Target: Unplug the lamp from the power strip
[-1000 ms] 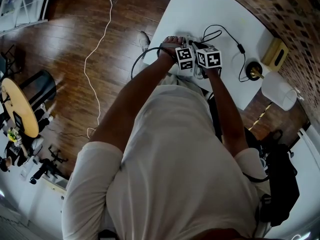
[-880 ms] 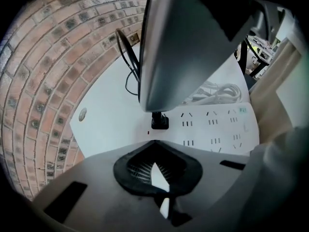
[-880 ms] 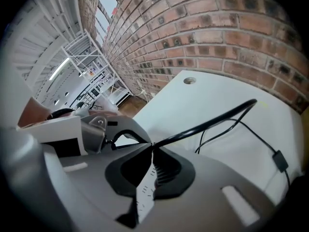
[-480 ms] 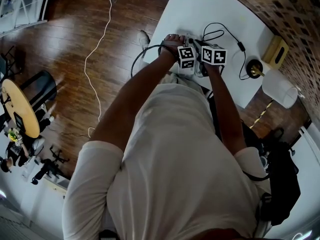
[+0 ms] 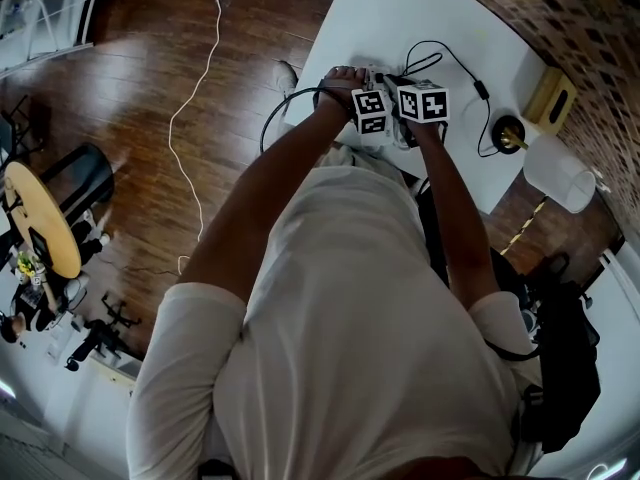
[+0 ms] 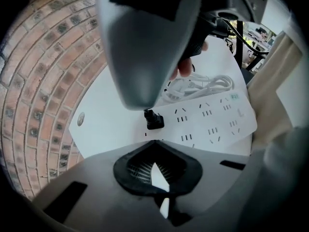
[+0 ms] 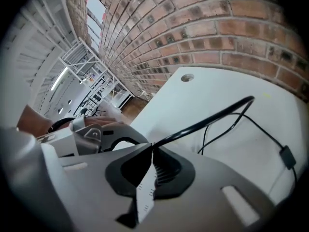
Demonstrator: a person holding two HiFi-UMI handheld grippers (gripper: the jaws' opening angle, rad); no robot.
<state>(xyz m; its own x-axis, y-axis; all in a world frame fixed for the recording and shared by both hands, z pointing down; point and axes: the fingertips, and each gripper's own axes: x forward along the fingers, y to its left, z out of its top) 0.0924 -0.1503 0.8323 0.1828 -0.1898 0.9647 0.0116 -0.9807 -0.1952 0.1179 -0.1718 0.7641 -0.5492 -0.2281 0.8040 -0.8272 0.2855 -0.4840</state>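
A white power strip lies on the white table. A black plug stands in a socket at its end. My right gripper comes down on that plug from above and is shut on the black lamp cord right at the plug. The cord runs out from its jaw tips over the table, past an inline switch. My left gripper is shut with nothing in it, close over the strip's near edge. The lamp stands at the table's right end.
The strip's own white cable lies coiled behind it. A tan box sits by the brick wall. A white cable trails over the wooden floor at left. A black bag is on the floor at right.
Both marker cubes have shifted slightly toward the far side of the table. The right one swung out to the right and came back beside the left. The grip on the cord is unchanged.
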